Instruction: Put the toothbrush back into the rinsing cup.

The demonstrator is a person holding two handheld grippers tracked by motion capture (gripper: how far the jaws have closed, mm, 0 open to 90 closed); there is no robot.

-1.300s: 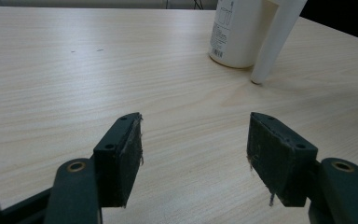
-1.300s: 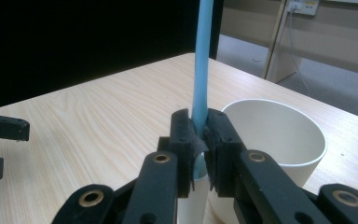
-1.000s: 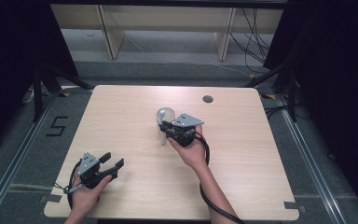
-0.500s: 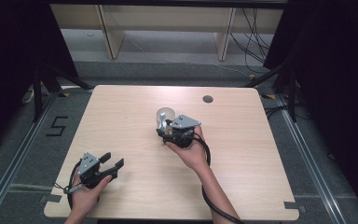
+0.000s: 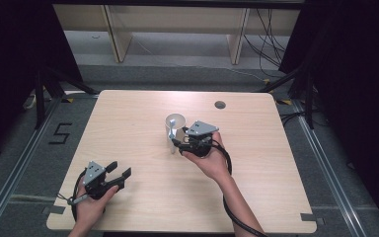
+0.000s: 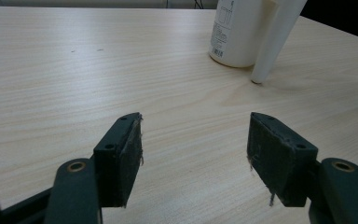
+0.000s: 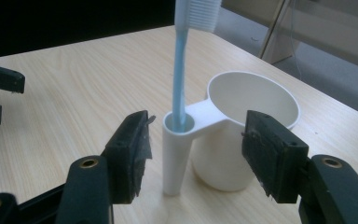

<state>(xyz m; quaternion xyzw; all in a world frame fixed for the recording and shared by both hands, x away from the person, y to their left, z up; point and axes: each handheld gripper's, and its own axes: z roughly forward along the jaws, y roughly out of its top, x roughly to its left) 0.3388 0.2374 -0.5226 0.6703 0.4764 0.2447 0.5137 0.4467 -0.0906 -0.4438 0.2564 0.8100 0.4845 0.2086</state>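
Toothbrush (image 7: 182,70): upright in the cup (image 7: 242,135) holder, dead ahead between your right gripper (image 7: 193,154) fingers.
Fingers: just opened wide, gripping nothing.
Left gripper (image 6: 193,154): open, empty, farther off.

Even overhead light, soft shadows, dark surroundings, sharp focus

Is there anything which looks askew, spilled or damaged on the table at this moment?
Nothing stands out. The blue toothbrush stands upright in the holder tube of the white cup, which is upright on the table. No spill is visible.
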